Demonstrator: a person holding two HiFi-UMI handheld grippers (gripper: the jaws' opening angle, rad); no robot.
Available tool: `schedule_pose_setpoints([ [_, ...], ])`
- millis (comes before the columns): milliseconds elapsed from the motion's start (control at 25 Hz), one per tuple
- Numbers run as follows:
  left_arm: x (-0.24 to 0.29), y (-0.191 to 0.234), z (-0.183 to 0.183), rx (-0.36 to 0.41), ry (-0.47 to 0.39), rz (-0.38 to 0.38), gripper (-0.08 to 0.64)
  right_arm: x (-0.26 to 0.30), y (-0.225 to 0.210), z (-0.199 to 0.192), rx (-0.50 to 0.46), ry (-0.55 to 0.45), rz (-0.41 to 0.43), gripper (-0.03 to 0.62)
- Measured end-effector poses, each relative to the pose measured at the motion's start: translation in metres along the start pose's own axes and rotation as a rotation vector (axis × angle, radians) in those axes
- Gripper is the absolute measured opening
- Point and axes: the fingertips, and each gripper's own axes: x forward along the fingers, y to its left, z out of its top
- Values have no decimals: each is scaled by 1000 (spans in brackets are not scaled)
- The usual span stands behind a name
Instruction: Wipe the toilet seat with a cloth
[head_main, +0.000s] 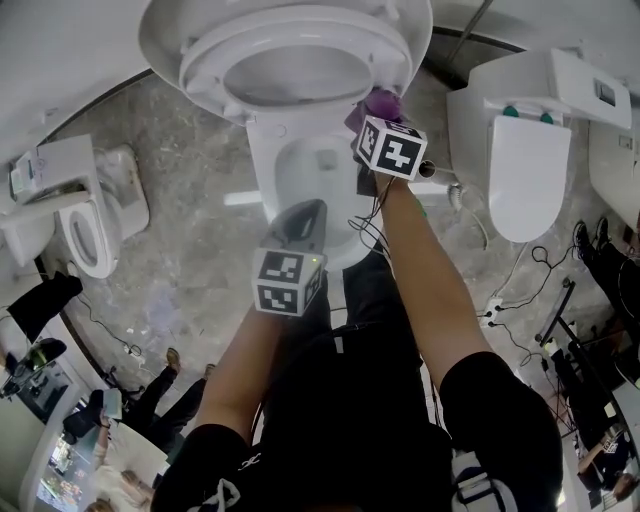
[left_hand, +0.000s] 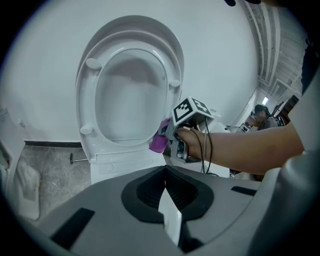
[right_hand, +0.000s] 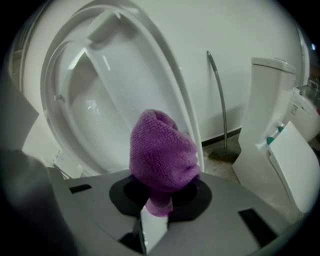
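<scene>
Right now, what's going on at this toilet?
A person with a gripper in each hand stands over a toilet. The right gripper is shut on a purple cloth, held up by the right edge of the raised toilet seat. Whether the cloth touches the seat is unclear. The left gripper is shut and empty, held back over the bowl.

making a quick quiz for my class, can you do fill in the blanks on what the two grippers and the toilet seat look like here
1. The right gripper is shut on a ____ cloth.
2. The toilet seat is not down on the bowl: it is flipped ____.
3. The left gripper has its jaws ____, with nothing between them.

Missing words: purple; up; shut
</scene>
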Motion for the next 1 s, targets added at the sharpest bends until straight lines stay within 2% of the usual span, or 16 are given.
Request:
schedule_pose_setpoints([
  [240,-19,-3,16,-11,-34,-2,8,-30,-5,41,132,-52,-27,77],
  [360,-30,-1,21,-9,-44,-3,8,-33,-4,57,176,-35,-41,77],
  [600,-55,7,31,-7,-66,5,8,-41,7,64,170,-67,-27,77],
  [1000,-91,16,48,-7,-122,14,8,-93,44,114,132,-235,74,77],
])
